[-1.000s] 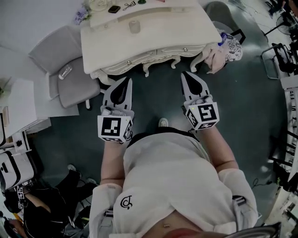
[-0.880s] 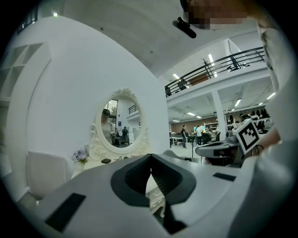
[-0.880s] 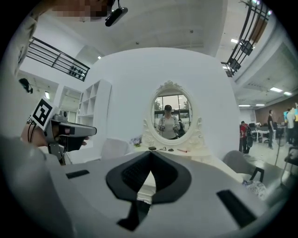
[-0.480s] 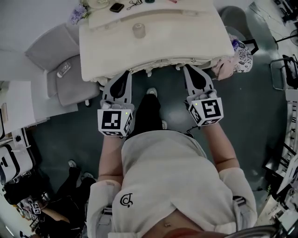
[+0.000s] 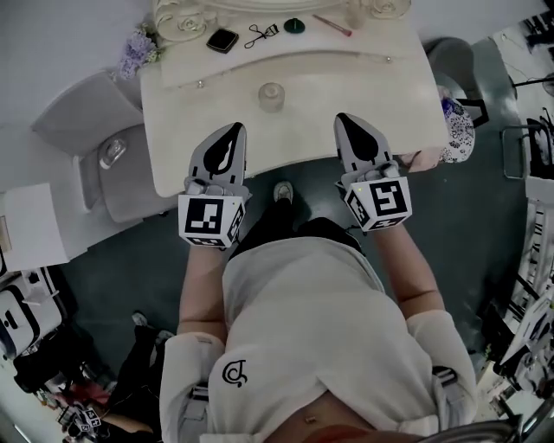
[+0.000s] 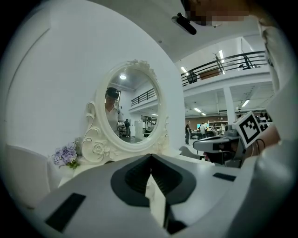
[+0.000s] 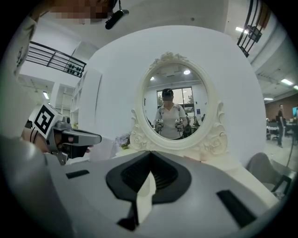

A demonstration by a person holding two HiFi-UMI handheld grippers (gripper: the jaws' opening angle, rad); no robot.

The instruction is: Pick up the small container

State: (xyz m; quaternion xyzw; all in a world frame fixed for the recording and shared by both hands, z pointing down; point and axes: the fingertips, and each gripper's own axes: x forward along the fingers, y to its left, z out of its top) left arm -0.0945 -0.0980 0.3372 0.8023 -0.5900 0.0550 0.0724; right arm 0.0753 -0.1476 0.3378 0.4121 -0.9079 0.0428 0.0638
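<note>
Container point(image 5: 271, 95): small clear jar, upright on the table point(image 5: 398, 95), ahead of both grippers and between their lines; nothing touches it.
Left gripper point(image 5: 232, 131): jaws closed tip to tip and empty, as its own view point(image 6: 150, 157) shows; tip over the table's near part, left of the container and apart from it.
Right gripper point(image 5: 348, 121): jaws closed and empty, the same in its own view point(image 7: 150, 154); tip over the table, right of the container and farther from it than the left one.
Table: cream, with a raised back ledge.
Ledge items: black compact point(image 5: 222, 40), curler point(image 5: 260, 35), green disc point(image 5: 294, 25), pink stick point(image 5: 332, 25), all well behind the container.
Mirror point(image 7: 176, 109): oval, ornate white frame, at the table's back; reflects a person holding both grippers.
Flowers point(image 5: 134, 54): purple, at the table's back left corner.
Chair point(image 5: 86, 112): grey, left of the table; a clear item lies on its seat.
</note>
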